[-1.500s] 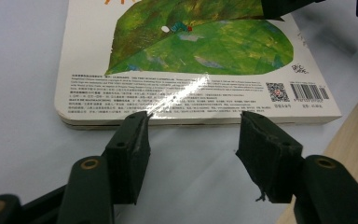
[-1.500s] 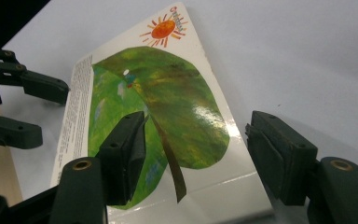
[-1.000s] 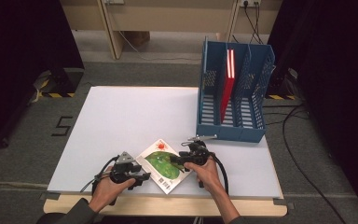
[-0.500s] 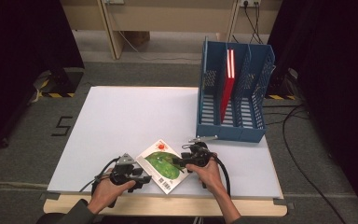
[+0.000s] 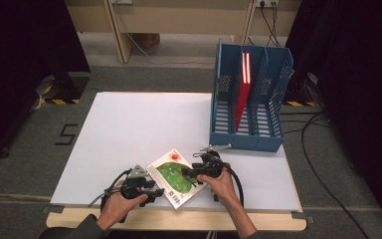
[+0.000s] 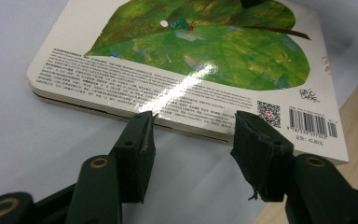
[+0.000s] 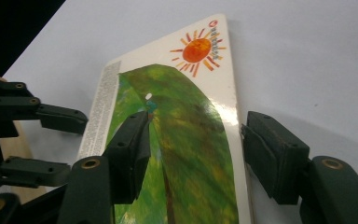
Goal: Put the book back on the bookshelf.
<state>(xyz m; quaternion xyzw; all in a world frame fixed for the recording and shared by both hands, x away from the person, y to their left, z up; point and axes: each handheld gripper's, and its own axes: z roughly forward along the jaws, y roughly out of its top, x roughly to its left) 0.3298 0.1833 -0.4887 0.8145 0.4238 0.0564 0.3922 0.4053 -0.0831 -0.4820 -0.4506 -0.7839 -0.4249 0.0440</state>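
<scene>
**Two grippers working one picture book at the near table edge**

Two handheld grippers are sitting at the near edge of a white table (image 5: 144, 124), one on each side of a flat picture book (image 5: 175, 178). The book is lying back cover up, green leaf art and a small sun showing, barcode corner toward the person, close to the table's wooden front lip.

The left gripper (image 6: 193, 133) is pointing level at the book's near edge. Its jaws have just been closing; they are standing a moderate gap apart with both pads just short of the book's edge, gripping nothing.

The right gripper (image 7: 196, 140) is hovering over the cover. Its jaws have just been opening; one pad is sitting over the leaf, the other just off the book's side edge, and neither is pressing on it.

A blue file rack (image 5: 248, 102) is standing at the far right of the table, a red book (image 5: 242, 89) upright in a middle slot. Grey carpet is surrounding the table, with cables trailing at the right and wooden furniture legs standing behind.
</scene>
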